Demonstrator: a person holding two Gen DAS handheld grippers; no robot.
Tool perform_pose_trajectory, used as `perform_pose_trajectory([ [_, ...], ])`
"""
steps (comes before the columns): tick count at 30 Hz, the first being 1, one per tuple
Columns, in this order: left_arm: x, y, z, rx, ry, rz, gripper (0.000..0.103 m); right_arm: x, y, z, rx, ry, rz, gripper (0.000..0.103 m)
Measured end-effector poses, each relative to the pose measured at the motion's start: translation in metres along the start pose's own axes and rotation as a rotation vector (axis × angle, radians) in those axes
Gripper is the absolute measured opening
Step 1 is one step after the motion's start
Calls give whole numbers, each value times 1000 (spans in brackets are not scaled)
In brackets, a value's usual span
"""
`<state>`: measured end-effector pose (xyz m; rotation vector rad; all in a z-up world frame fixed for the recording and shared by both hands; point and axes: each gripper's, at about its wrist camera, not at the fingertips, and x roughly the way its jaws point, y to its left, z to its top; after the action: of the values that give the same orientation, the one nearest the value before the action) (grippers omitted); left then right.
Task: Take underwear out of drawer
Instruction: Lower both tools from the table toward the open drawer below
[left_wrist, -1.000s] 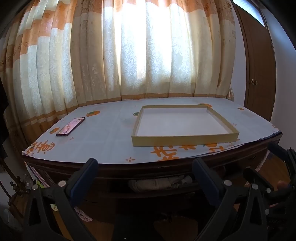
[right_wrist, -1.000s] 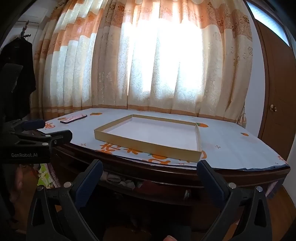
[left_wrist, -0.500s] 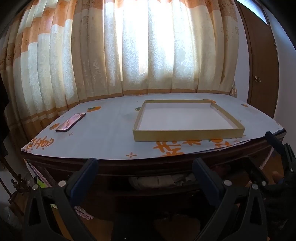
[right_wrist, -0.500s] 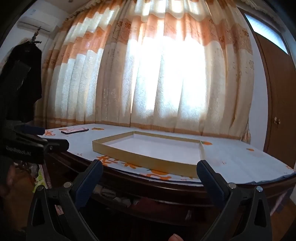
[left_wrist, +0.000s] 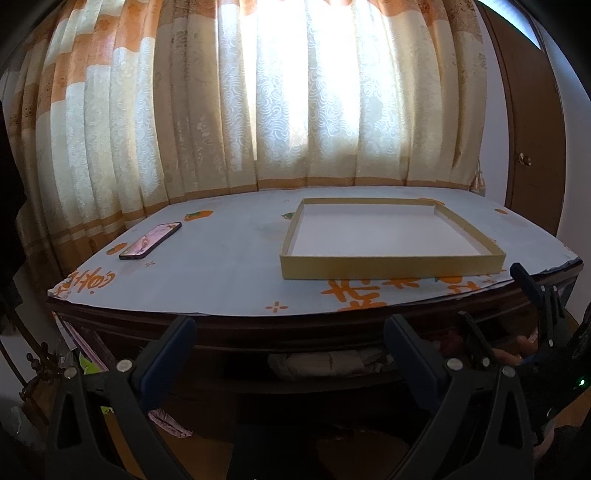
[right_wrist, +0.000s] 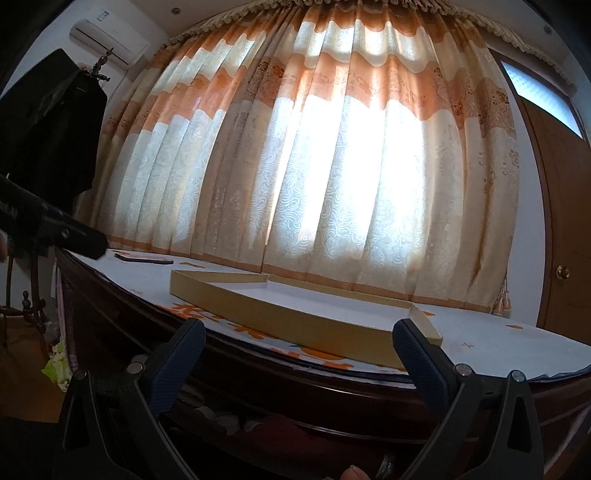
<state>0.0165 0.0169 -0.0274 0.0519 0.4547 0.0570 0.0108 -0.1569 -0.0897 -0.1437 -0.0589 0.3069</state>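
Observation:
Under the dark wooden desk edge, a drawer (left_wrist: 325, 373) stands partly pulled out, with pale folded underwear (left_wrist: 325, 363) showing in its gap. In the right wrist view the drawer gap (right_wrist: 258, 424) holds white and dark red cloth (right_wrist: 273, 422) in shadow. My left gripper (left_wrist: 288, 332) is open in front of the drawer, nothing between its fingers. My right gripper (right_wrist: 295, 339) is open too, level with the desk edge. The right gripper's fingers (left_wrist: 532, 291) appear at the right of the left wrist view. The left gripper's finger (right_wrist: 74, 240) crosses the left of the right wrist view.
A shallow tan cardboard tray (left_wrist: 391, 267) sits empty on the desk's printed cover (left_wrist: 221, 273). A phone (left_wrist: 149, 240) lies at the back left. Curtains (left_wrist: 295, 103) hang behind; a wooden door (left_wrist: 528, 140) is at the right. Clutter (left_wrist: 166, 421) lies on the floor below.
Both grippers have dropped lower and tilted up, so the desk top looks flatter and the curtain fills more of the views. Both stay open.

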Motion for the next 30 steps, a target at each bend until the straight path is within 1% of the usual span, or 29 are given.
perform_pose_trajectory([
  [6,3,5,-2,-20,-7,7,103,9,-2,-8,-50,-5,31,102],
  [16,11,5,-5,-26,18,16,103,16,2,-13,-108,-14,52,102],
  [20,10,2,-6,-16,20,16,103,19,5,-14,-152,-4,60,102],
  [24,9,1,-6,-21,21,17,103,23,7,-16,-201,23,61,102],
  [27,8,1,-5,-23,17,16,103,23,8,-17,-212,39,62,102],
  [30,8,1,-6,-25,17,14,103,20,5,-15,-193,43,62,102],
])
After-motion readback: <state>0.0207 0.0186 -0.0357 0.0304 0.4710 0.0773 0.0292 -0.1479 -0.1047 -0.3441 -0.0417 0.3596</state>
